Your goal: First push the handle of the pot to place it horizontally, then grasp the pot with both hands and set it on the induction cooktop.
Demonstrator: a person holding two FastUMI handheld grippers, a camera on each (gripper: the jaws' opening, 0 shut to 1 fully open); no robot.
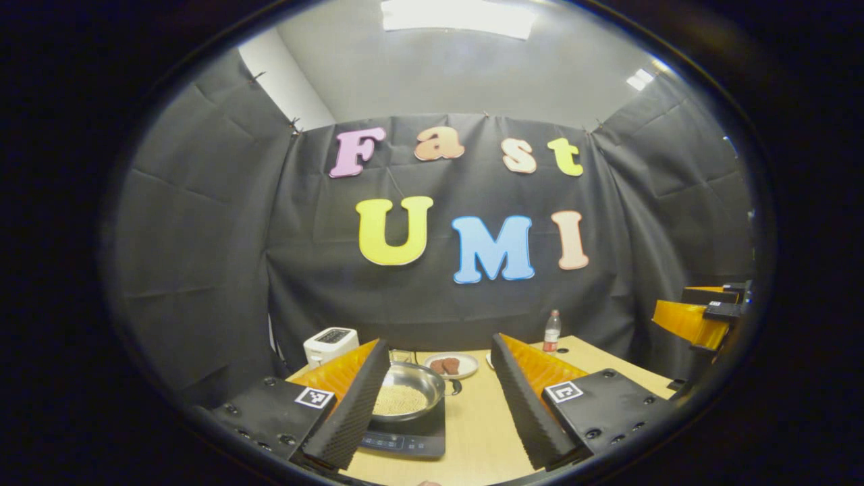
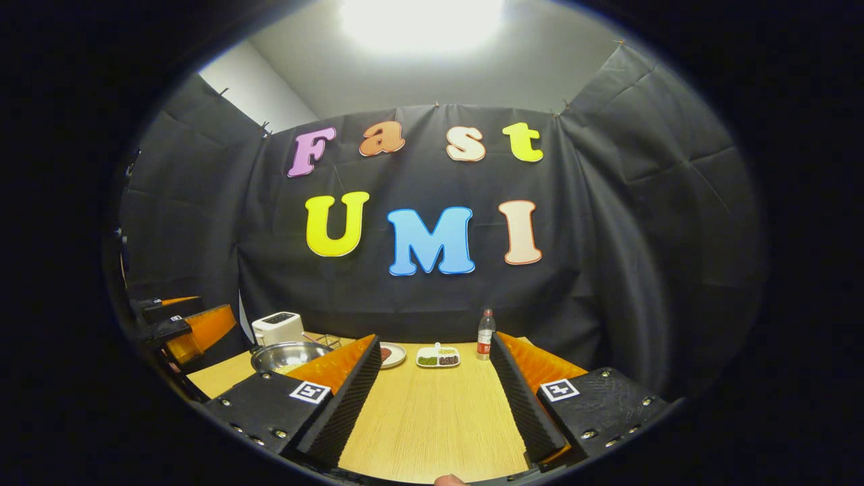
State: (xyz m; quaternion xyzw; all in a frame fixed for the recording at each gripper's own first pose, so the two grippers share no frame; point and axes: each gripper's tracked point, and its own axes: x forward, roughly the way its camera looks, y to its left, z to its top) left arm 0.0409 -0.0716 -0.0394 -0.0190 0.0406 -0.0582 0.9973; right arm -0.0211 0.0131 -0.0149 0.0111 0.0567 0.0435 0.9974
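The steel pot (image 1: 408, 391) holds pale grains and sits on the black induction cooktop (image 1: 405, 442) at the table's near left. My left gripper (image 1: 439, 412) is open above the table, its left finger in front of the pot's left side and nothing between its fingers. A small dark piece shows at the pot's right rim; I cannot tell how the handle lies. In the right gripper view the pot (image 2: 287, 354) is at the left, partly behind a finger. My right gripper (image 2: 435, 398) is open over bare tabletop, to the right of the pot.
At the back of the wooden table (image 2: 432, 432) stand a white toaster (image 2: 277, 328), a plate (image 1: 450, 365) with brown pieces, a white divided dish (image 2: 437, 356) and a bottle (image 2: 484, 334). Black cloth walls close the booth on three sides.
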